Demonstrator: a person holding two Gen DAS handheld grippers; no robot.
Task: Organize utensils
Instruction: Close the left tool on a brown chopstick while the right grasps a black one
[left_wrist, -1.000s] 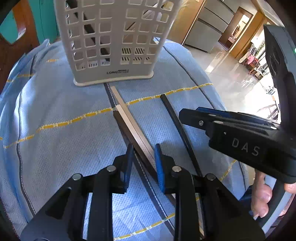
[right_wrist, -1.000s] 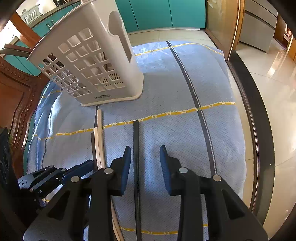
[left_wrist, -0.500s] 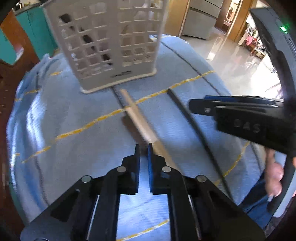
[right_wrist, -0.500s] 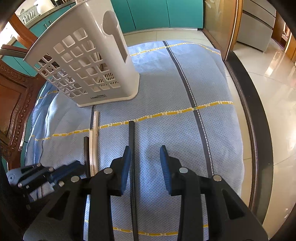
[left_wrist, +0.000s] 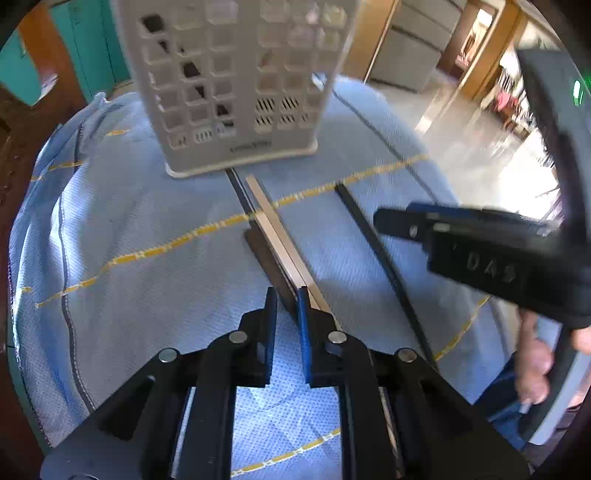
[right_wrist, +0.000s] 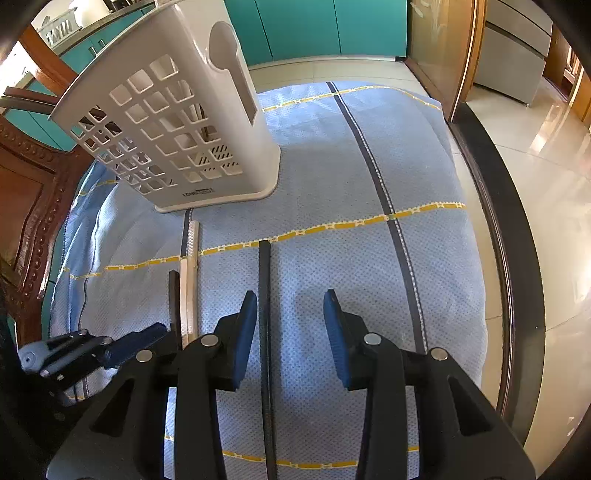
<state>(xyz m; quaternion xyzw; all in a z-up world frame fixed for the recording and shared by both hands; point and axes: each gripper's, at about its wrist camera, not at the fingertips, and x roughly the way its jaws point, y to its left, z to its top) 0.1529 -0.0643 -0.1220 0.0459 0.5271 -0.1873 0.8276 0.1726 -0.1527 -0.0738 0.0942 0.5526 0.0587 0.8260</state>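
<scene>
A white lattice utensil holder (left_wrist: 236, 85) stands upright on the blue cloth (left_wrist: 140, 295), also in the right wrist view (right_wrist: 166, 125). In front of it lie pale wooden chopsticks (left_wrist: 275, 229) beside a dark brown chopstick (left_wrist: 267, 258), and a black chopstick (left_wrist: 376, 251) to the right. My left gripper (left_wrist: 286, 299) is nearly shut around the near end of the dark brown chopstick. My right gripper (right_wrist: 290, 302) is open, low over the black chopstick (right_wrist: 264, 295), which runs by its left finger. The left gripper (right_wrist: 122, 347) shows at the pale chopsticks (right_wrist: 190, 277).
The cloth covers a table whose dark right edge (right_wrist: 509, 236) drops to a shiny tiled floor. A carved wooden chair (right_wrist: 26, 206) stands at the left. Teal cabinets (right_wrist: 317, 26) are behind. Some dark utensils stand inside the holder.
My left gripper closed from open, then widened slightly, now gripping at the dark chopstick's near end. My right gripper stayed open and barely moved.
</scene>
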